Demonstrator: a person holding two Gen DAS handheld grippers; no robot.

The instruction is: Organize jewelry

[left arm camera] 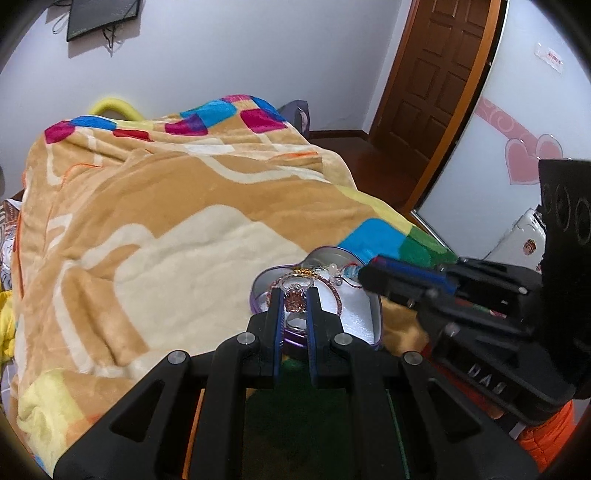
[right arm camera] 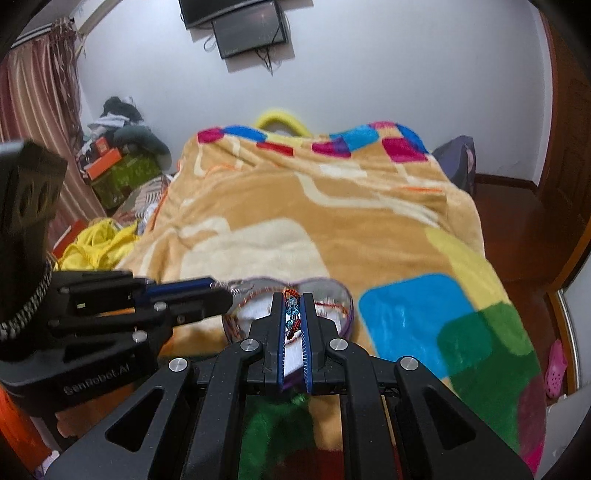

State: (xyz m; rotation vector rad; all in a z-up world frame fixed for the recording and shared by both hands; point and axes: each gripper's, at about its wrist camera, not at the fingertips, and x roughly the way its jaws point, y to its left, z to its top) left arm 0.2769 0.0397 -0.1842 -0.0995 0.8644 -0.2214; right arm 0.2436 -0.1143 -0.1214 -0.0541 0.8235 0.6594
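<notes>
Ring (left arm camera: 294,295) in left tool (left arm camera: 294,297); bracelet (right arm camera: 293,314) in right tool (right arm camera: 294,314)

Home bedroom: blanket-covered bed (right arm camera: 332,221), wall-mounted TV (right arm camera: 251,33), wooden door (left arm camera: 436,70).

The right wrist view shows "GenRobot.AI" in pale letters on the black body of the left tool (right arm camera: 221,291). In the left wrist view, the right tool (left arm camera: 365,275) carries inverted raised letters, too unclear to read. A white wall sign (left arm camera: 549,59) bears red characters, blurred beyond reading.
</notes>
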